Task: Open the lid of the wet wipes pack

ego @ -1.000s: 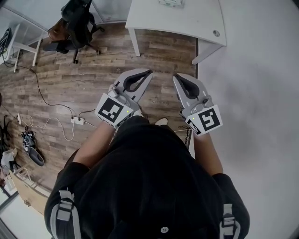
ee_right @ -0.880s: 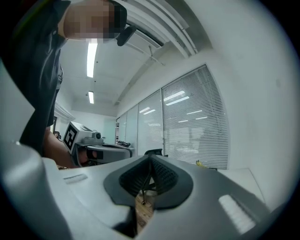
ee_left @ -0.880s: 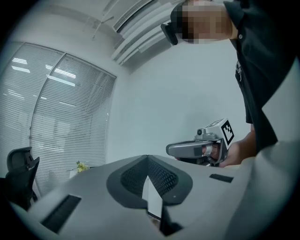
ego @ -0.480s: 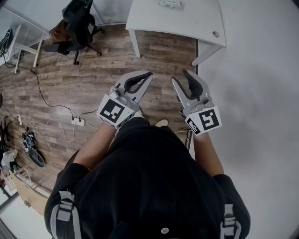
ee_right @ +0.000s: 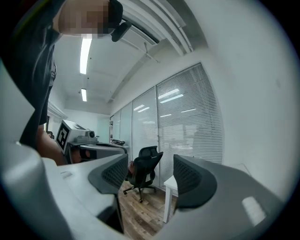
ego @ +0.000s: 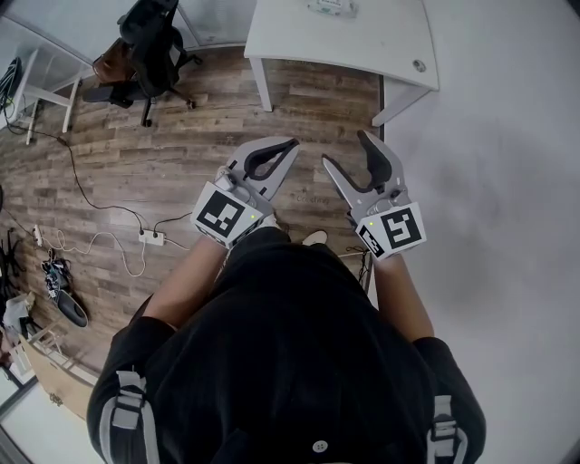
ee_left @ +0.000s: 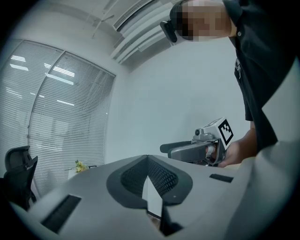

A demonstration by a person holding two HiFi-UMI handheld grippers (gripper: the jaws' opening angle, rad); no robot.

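Left gripper (ego: 288, 143): pressed together, empty.
Right gripper (ego: 345, 149): just spread open, empty.
Risk: pack (ego: 331, 5) dragged along if lid is pulled unbraced.

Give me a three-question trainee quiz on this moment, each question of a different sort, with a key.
1. True or false: the left gripper is gripping something.
2. Which one stands open? A) the left gripper B) the right gripper C) both
3. Fill in: the black office chair stands on a ____ floor.
Key: 1 false: its jaws are together and empty. 2 B: its jaws have just been opening, with nothing between them. 3 wooden.
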